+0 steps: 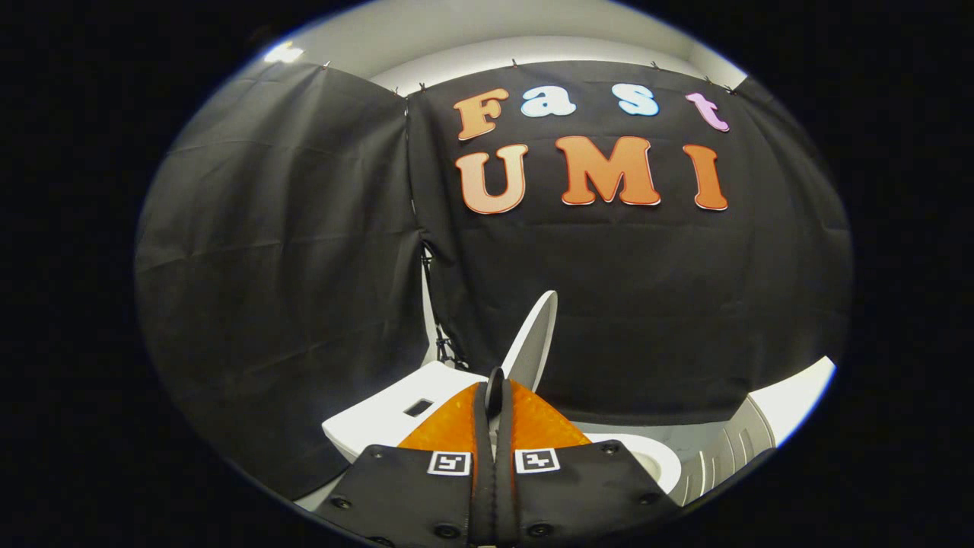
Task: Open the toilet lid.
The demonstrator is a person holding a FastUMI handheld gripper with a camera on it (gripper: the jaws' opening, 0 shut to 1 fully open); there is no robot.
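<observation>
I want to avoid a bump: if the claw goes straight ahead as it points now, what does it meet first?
Probably the raised toilet lid, standing just beyond the shut claw; depth is unclear.

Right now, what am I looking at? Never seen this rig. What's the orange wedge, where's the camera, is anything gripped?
A person carries a handheld two-finger gripper; the camera rides on it and looks forward along the fingers. The orange wedge is those fingers, pressed close together. The thin edge of the white toilet lid runs down between them, so they look shut on it. The lid stands raised, nearly upright. Beside it sits the white tank with a dark button, and the bowl rim is just beyond the fingers. Black cloth is the booth wall.
</observation>
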